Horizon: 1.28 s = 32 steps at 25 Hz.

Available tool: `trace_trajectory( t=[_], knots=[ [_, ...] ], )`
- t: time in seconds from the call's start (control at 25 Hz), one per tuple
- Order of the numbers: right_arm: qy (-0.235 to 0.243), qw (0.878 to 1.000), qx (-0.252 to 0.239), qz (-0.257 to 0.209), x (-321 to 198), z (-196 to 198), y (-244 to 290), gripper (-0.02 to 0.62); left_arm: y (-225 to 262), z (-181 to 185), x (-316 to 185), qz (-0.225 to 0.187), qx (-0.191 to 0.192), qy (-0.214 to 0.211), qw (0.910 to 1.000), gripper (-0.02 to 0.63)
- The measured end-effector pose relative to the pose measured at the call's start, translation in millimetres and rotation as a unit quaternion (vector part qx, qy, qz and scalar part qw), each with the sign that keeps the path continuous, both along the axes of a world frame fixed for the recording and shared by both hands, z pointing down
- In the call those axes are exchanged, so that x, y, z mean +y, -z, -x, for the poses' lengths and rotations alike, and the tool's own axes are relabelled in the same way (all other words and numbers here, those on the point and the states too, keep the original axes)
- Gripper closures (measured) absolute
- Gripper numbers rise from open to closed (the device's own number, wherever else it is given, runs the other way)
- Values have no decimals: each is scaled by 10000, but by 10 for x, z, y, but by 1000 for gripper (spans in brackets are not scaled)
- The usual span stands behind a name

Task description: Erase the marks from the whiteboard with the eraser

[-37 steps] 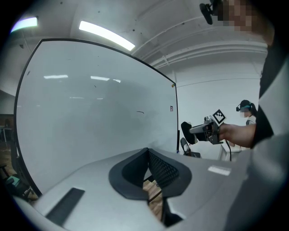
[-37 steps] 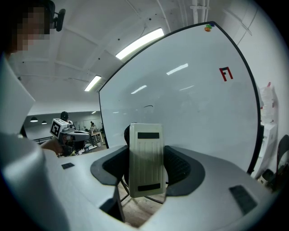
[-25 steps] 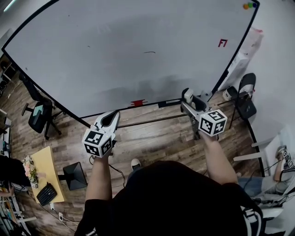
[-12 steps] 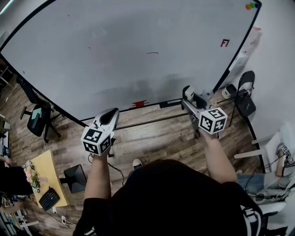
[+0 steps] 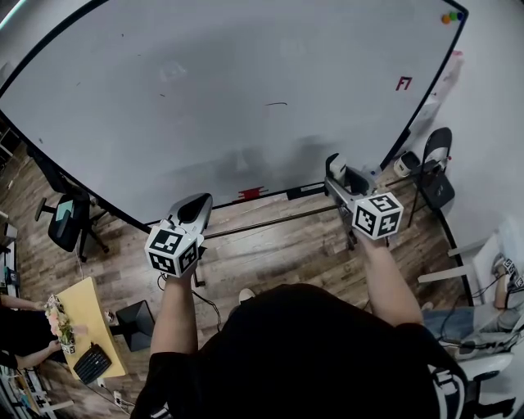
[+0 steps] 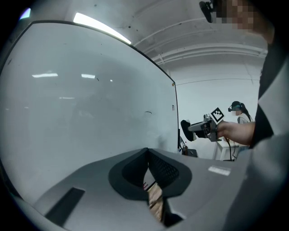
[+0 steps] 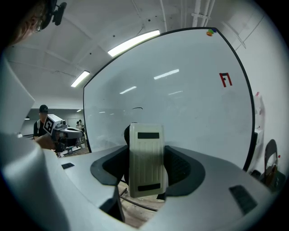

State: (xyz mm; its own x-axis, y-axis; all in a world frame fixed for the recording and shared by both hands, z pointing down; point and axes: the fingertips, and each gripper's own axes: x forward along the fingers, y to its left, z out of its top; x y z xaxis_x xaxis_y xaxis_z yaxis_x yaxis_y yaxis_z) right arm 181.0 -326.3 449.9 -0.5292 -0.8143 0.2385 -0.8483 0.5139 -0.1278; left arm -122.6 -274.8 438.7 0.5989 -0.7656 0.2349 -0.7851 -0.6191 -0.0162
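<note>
The big black-framed whiteboard [image 5: 205, 98] fills the upper head view. A short black stroke [image 5: 277, 104] sits near its middle, and a red mark [image 5: 403, 83] at its right. My right gripper [image 5: 337, 173] is shut on a cream eraser [image 7: 146, 160] with black strips, held upright a little short of the board's lower right. In the right gripper view the black stroke [image 7: 137, 108] is just above the eraser and the red mark [image 7: 225, 79] is far right. My left gripper [image 5: 195, 211] is shut and empty, below the board's lower edge. The left gripper view shows the board [image 6: 67, 103] and the stroke [image 6: 148, 112].
A red item [image 5: 252, 193] lies on the board's bottom ledge, with a stand bar [image 5: 270, 223] below it. Coloured magnets [image 5: 451, 16] sit at the top right corner. An office chair [image 5: 65, 214] and a yellow desk [image 5: 78, 315] are left; a black folding chair [image 5: 438, 176] is right.
The whiteboard and its marks sit slightly lower in the head view than a second ago. Both grippers hold nearly the same places, and the eraser stays in the right one.
</note>
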Motion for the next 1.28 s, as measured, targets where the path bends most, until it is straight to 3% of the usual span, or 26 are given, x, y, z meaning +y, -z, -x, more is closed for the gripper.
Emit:
trace_trajectory(
  t=[1.28],
  knots=[
    [-373, 9991, 77, -165, -496, 233, 161, 359, 37, 316, -545, -14, 84, -178, 9998, 594]
  ],
)
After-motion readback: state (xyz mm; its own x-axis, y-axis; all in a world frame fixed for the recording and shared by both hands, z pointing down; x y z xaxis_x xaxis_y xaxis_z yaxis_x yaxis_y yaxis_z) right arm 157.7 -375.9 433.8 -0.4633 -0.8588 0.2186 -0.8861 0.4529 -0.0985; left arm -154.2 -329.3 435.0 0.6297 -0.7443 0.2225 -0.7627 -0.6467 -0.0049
